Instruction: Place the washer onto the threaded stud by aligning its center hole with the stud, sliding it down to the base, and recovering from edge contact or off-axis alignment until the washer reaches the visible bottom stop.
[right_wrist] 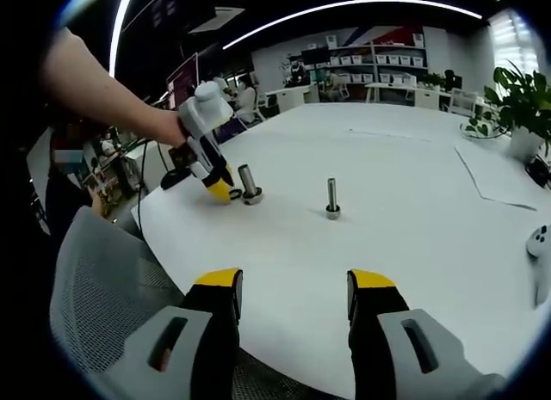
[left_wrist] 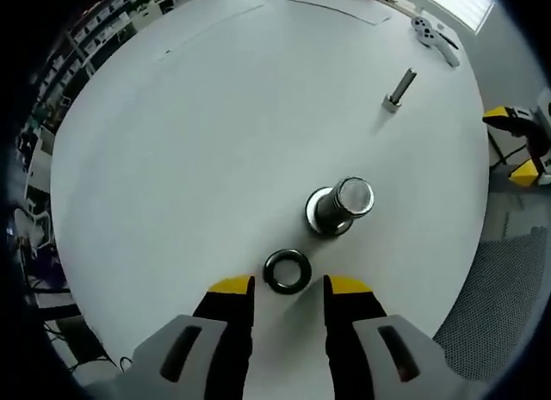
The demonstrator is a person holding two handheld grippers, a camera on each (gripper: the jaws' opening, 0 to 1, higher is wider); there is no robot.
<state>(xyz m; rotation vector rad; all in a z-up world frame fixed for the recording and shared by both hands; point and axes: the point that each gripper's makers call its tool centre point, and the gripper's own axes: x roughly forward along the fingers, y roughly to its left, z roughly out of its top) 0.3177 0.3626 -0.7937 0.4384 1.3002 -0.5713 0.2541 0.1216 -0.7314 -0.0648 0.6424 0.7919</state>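
Right gripper view: the washer is hard to make out, probably hidden behind the left gripper, whose yellow tips sit low at the near-left table edge beside a thick upright stud. A slimmer threaded stud stands apart to its right.

Left gripper view: washer lies flat on the white table, just ahead of the left gripper, jaws apart, empty, not touching it. Thick stud just beyond the washer; slim stud far right.

Right gripper: jaws wide apart, holding nothing, over the near table edge.
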